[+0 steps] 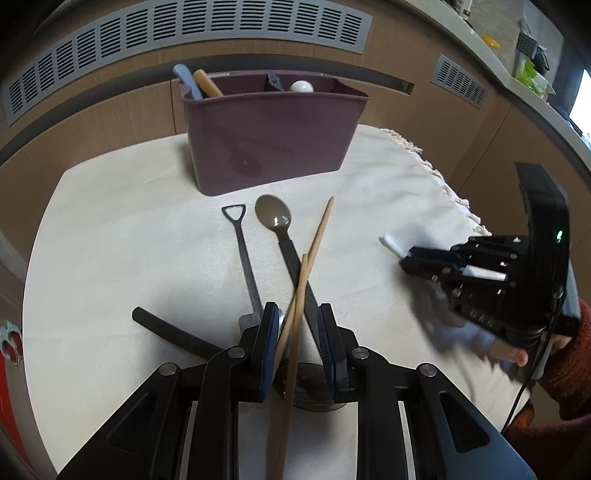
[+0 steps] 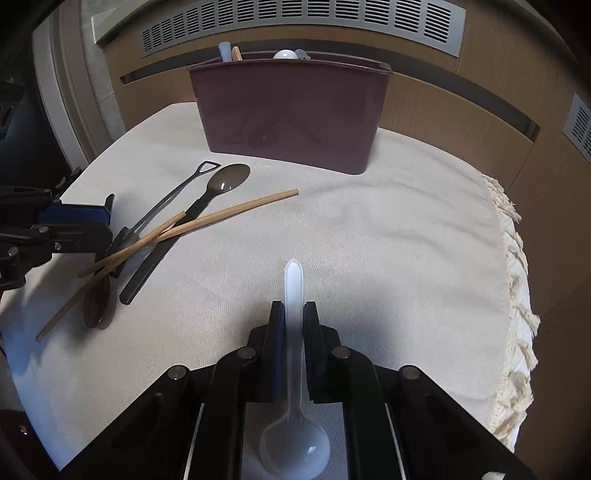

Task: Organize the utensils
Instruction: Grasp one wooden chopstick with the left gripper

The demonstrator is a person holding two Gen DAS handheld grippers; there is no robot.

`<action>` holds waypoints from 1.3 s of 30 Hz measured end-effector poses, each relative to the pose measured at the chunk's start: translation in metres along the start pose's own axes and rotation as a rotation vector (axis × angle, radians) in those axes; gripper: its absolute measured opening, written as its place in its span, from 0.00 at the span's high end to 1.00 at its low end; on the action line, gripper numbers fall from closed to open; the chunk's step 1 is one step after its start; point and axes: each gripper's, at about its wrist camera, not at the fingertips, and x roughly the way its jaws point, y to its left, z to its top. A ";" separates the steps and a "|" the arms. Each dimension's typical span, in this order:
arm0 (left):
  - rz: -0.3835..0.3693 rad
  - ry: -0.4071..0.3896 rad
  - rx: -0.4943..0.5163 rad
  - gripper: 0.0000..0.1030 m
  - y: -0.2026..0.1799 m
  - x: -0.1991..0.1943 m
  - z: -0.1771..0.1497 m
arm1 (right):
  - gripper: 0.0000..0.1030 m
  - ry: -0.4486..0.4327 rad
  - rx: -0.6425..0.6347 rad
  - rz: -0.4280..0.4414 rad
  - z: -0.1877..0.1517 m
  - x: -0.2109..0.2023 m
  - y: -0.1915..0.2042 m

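My right gripper (image 2: 294, 314) is shut on the handle of a white plastic spoon (image 2: 294, 435), whose bowl points back toward the camera. In the left wrist view that gripper (image 1: 406, 258) hangs at the right, the white handle sticking out of it. My left gripper (image 1: 297, 332) is low over a pile of utensils. Two wooden chopsticks (image 1: 310, 258) and the black handle of a grey-brown spoon (image 1: 273, 216) run between its jaws. The chopsticks lie against the left pad with a gap to the right one. A maroon bin (image 1: 273, 136) stands behind with several utensils in it.
A grey utensil with a loop handle (image 1: 240, 251), a black handle (image 1: 170, 330) and a brown spoon (image 2: 98, 302) lie in the pile. The cream cloth (image 2: 369, 240) ends in a fringe (image 2: 513, 258) at the right. A wooden cabinet with vent grilles (image 2: 295, 22) stands behind.
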 end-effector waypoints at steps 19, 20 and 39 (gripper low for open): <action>0.023 0.113 0.030 0.88 -0.006 0.046 0.022 | 0.92 -0.150 0.094 0.059 -0.001 -0.058 -0.012; 0.010 0.105 0.026 0.89 -0.006 0.043 0.021 | 0.92 -0.156 0.098 0.065 -0.001 -0.059 -0.013; -0.017 0.063 0.035 0.95 -0.009 0.009 0.009 | 0.92 -0.149 0.159 0.080 -0.010 -0.067 -0.029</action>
